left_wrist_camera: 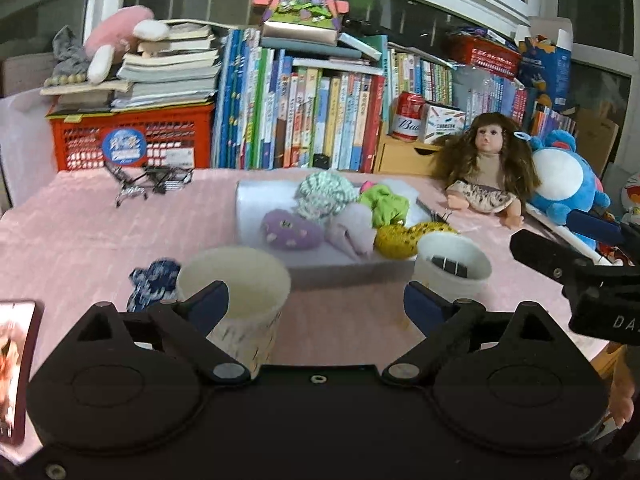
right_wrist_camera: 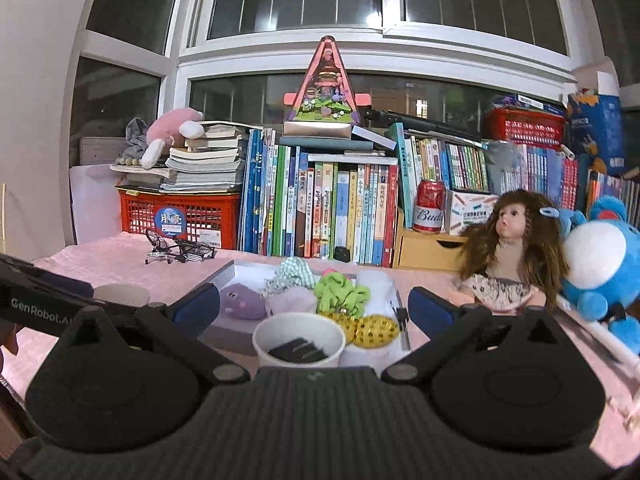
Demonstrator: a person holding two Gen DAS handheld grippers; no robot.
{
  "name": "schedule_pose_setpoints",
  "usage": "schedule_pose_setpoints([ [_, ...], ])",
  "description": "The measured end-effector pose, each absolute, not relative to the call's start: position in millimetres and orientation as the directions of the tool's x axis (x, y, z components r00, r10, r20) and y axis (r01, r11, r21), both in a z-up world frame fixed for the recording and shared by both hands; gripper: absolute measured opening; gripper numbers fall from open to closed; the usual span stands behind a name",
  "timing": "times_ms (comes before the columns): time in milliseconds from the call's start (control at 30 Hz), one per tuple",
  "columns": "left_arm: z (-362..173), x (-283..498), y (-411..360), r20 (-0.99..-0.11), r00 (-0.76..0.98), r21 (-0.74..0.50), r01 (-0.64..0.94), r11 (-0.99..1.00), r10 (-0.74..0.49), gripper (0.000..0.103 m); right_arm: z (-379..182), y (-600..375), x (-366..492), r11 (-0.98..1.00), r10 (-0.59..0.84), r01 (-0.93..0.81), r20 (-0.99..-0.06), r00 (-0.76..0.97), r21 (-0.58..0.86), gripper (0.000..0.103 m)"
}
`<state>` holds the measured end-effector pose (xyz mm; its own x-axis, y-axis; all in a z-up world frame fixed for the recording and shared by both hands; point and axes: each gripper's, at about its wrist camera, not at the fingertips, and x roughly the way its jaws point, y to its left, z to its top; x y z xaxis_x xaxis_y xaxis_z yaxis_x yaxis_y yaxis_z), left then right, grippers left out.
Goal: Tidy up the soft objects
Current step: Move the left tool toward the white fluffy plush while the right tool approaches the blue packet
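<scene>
left fingers wide, empty | right fingers wide, empty | purple plush long axis left-right in tray

Both wrist views look forward, low over the pink-covered table toward the book row under the window. The left wrist camera sits close behind an empty paper cup at lower centre. The right wrist camera sits close behind the clip-filled cup. Both share the white tray, doll and red crate.
</scene>
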<state>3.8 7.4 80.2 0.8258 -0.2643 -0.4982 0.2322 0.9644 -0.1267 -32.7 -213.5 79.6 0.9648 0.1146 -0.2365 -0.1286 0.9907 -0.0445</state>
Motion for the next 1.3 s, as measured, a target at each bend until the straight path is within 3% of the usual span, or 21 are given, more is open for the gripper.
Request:
schedule_pose_setpoints([
  [533, 47.1, -26.6, 43.7, -0.476, 0.866, -0.125, 0.107, 0.986, -0.154, 0.099, 49.6, -209.8, -57.5, 0.995, 0.095, -0.102, -0.214, 0.972, -0.021, 0.103],
  [700, 32.3, -30.8, 50.4, -0.496, 0.857, -0.143, 0.077, 0.987, -0.138, 0.099, 33.5, -213.1, -59.2, 0.995, 0.099, -0.092, -0.248, 0.964, 0.041, 0.103],
  [1300, -0.1, -11.6, 62.0, -0.496, 0.868, -0.155, -0.064, 0.986, -0.022, 0.099, -8.7, -195.5, -43.5, 0.996, 0.084, -0.092, -0.413, 0.907, 0.001, 0.103],
])
